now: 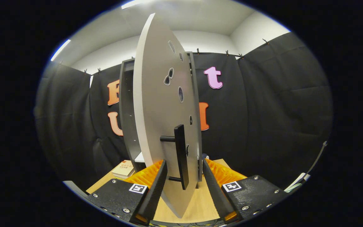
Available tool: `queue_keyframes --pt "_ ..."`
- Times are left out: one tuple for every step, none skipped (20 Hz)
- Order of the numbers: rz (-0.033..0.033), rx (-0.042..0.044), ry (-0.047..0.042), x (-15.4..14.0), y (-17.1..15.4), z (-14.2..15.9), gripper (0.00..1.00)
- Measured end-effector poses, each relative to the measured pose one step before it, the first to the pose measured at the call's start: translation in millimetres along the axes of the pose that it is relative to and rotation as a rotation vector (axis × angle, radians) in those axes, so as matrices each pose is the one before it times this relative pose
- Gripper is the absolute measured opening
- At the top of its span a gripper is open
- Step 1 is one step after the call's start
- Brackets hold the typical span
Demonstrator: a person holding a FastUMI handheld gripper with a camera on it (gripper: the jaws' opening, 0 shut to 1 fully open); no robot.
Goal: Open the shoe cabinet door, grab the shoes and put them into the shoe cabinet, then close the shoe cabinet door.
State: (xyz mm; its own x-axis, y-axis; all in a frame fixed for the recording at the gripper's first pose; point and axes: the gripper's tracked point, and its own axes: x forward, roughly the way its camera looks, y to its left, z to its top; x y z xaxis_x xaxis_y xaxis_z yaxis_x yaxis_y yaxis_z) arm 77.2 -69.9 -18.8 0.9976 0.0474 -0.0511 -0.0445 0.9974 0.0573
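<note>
From the gripper view I have the gripper [184,176] spread wide, both fingers apart and pressing on nothing. The shoe cabinet door [162,119], pale grey, stands ajar edge-on between them, its black bar handle [181,156] just ahead of the fingertips. The dark shoe cabinet [127,113] sits behind on the wooden table [197,205]; booklets [123,169] lie near the table's left edge.

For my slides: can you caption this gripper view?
Open tongs straddle the black bar handle of the grey cabinet door, swung partly open from the dark shoe cabinet.
</note>
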Motion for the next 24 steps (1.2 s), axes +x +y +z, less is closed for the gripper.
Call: queue_keyframes --pt "0.01791 -0.00196 -0.00224 2.46 6.89 0.09 0.72" --pt "0.01818 -0.0046 -0.00089 2.94 7.33 -0.15 0.72" --pt "0.01692 -0.00294 -0.00126 2.83 7.74 0.15 0.73" --pt "0.01753 0.00095 0.00028 4.89 5.71 -0.71 0.73" --pt "0.01462 0.00453 -0.002 4.15 4.95 -0.18 0.74" --pt "0.01396 0.00613 0.00086 4.05 3.35 -0.19 0.75" --pt "0.01504 0.00387 0.00067 3.15 5.33 -0.52 0.75" --pt "0.01482 0.00288 0.00047 4.27 3.5 -0.65 0.75" --pt "0.01349 0.0032 0.00284 4.22 4.5 -1.37 0.75" --pt "0.01217 -0.00127 -0.00323 2.5 3.45 0.96 0.75" --pt "0.0134 -0.00687 -0.0007 3.2 4.01 -0.1 0.75" --pt "0.01334 -0.00517 -0.00206 3.62 3.3 0.39 0.75" --pt "0.01236 -0.0012 0.00255 3.97 4.84 -1.21 0.75" --pt "0.0122 0.00135 0.00142 5.9 3.36 -3.08 0.75" --pt "0.01287 0.00103 0.00096 5.23 4.01 -0.57 0.75" --pt "0.0092 -0.00027 0.0025 4.06 3.6 -0.7 0.76" --pt "0.00573 -0.00236 -0.00105 3.69 3.53 0.09 0.76" --pt "-0.00435 -0.00419 -0.00043 3.93 1.11 -0.23 0.76" --pt "0.01134 0.00003 -0.00056 6.1 3.28 -0.64 0.76" --pt "0.01294 0.00706 0.00203 6.11 3.88 -0.92 0.77" --pt "0.00939 0.00438 0.00177 6.87 4.38 -0.65 0.79" --pt "0.00953 0.0037 0.00292 4.85 4.95 -0.91 0.8" --pt "0.00833 0.00133 0.00192 7.26 4.16 -0.11 0.82" --pt "0.00364 -0.00756 -0.00045 5.29 4.29 0.52 0.82"
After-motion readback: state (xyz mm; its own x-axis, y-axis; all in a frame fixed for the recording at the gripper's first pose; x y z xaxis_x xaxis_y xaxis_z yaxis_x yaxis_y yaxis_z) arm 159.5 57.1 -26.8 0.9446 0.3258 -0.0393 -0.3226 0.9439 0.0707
